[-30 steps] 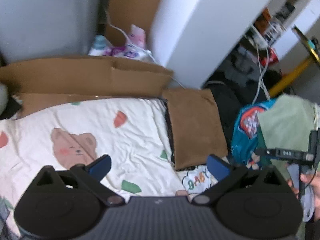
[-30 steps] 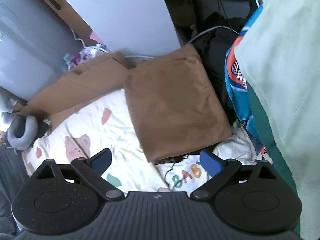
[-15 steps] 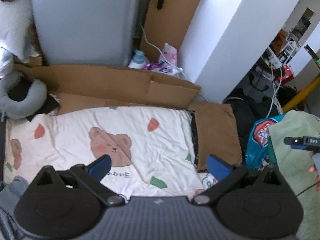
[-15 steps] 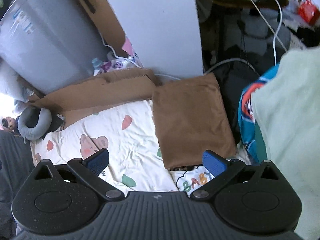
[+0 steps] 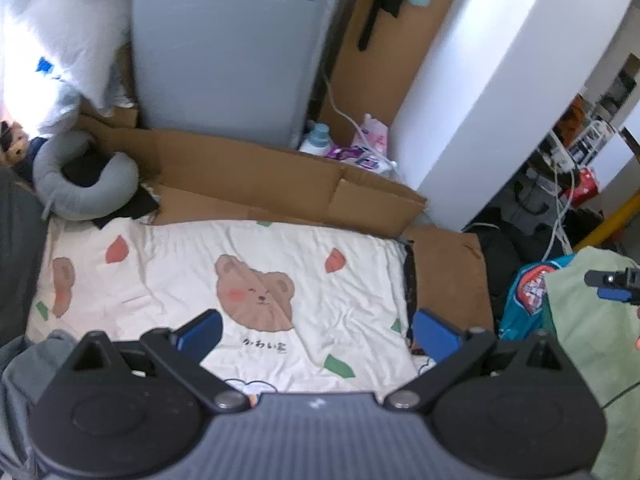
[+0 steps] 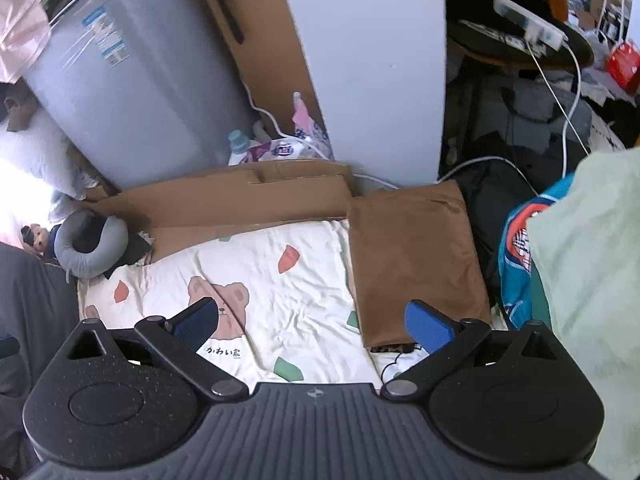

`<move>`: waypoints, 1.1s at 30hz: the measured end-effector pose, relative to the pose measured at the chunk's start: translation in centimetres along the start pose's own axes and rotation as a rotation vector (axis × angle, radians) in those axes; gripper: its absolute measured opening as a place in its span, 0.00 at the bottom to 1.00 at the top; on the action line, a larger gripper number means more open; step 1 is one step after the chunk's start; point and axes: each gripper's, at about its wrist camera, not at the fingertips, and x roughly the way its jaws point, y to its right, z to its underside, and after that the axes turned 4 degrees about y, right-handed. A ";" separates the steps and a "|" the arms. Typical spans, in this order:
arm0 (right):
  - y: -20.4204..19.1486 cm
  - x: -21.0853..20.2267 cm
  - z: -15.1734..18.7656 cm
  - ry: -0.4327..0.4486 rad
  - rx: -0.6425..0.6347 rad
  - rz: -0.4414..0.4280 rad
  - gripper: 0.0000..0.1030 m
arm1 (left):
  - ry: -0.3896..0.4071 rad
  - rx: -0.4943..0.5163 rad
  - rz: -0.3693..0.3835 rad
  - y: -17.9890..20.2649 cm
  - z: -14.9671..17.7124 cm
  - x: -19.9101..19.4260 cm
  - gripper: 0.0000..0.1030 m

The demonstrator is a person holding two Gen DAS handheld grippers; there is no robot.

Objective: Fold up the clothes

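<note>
The left hand-held gripper point(image 5: 316, 332) hangs above the bed with its blue-padded fingers spread wide and nothing between them; the right hand-held gripper point(image 6: 312, 324) is likewise wide open and empty. Below both lies the cream bear-print sheet point(image 5: 256, 280), spread fairly flat. The folded brown garment point(image 6: 416, 256) lies on the sheet's right edge, just beyond the right gripper's right finger and off to the right of the left gripper. A pale green garment point(image 6: 592, 280) hangs at the far right, over a blue printed one point(image 6: 516, 256), apart from both grippers.

Compared with a second ago, both grippers have pulled up and back: the bed looks smaller, the grey appliance point(image 5: 228, 48) and white pillar point(image 5: 492, 92) now show in full, and the green garment has shrunk toward the frame edge.

Flattened cardboard point(image 5: 256, 176) borders the sheet's far side, with a grey neck pillow point(image 5: 84, 192) at its left end and bottles and packets point(image 5: 352, 148) behind it. Cables and dark bags crowd the floor to the right.
</note>
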 end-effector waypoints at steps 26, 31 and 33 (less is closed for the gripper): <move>-9.0 1.0 7.3 -0.016 -0.163 -0.045 1.00 | 0.145 -0.072 -0.104 1.2 7.4 -3.5 1.00; -9.5 1.7 9.4 -0.005 -0.197 -0.028 1.00 | 0.099 -0.084 -0.152 0.6 9.6 -1.3 1.00; -9.5 2.1 10.1 -0.010 -0.202 -0.025 1.00 | 0.085 -0.122 -0.154 0.0 10.6 -0.7 1.00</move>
